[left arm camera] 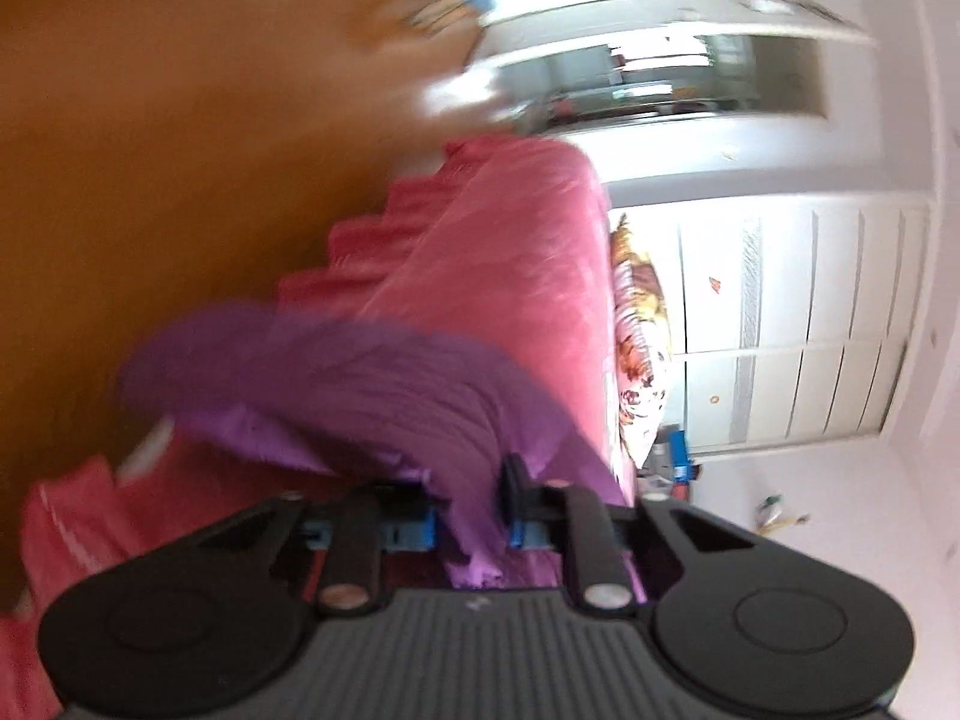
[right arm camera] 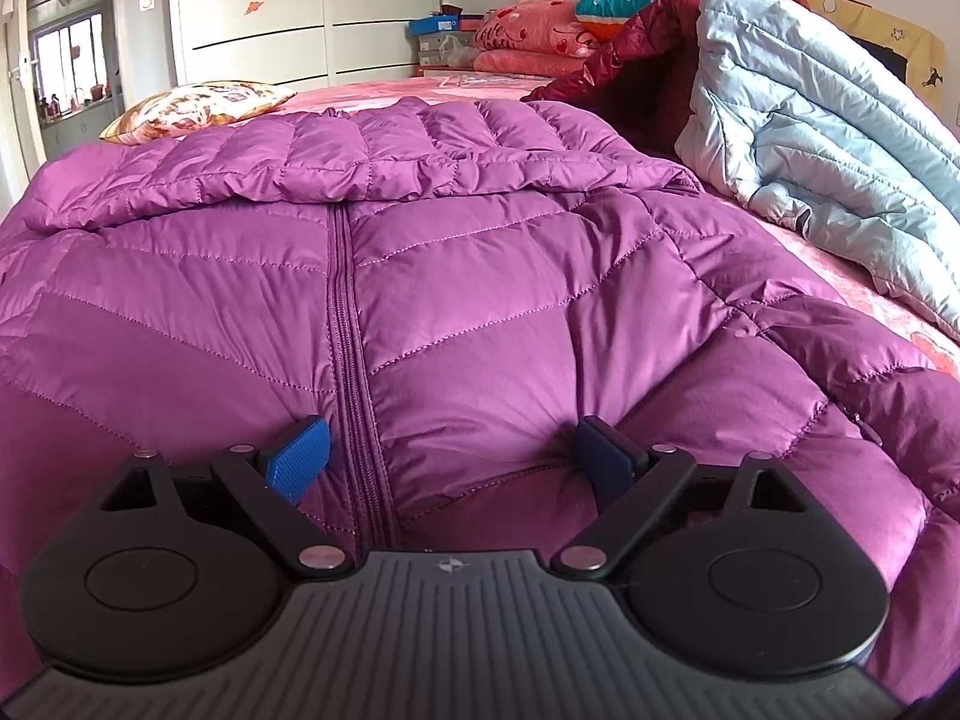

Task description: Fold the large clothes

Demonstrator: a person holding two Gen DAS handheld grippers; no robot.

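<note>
On the pink bed [right arm camera: 888, 300], the purple puffer jacket [right arm camera: 480, 276] is spread front-up, zipper closed. The right hand-held gripper [right arm camera: 462, 456] is held wide apart, its pads pressed into the jacket's front. A fold of jacket [left arm camera: 336, 384] is pinched by the left hand-held gripper [left arm camera: 468, 516]. "Love" can be read on a pink pillow [right arm camera: 528, 30] behind.

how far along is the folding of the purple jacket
Early. Done: the purple jacket lies zipped and front-up on the bed. In hand: the left claw is shut on a piece of it, lifted; the right claw is open, pressing the front. Left: no finished fold shows, and the light blue coat waits.
</note>
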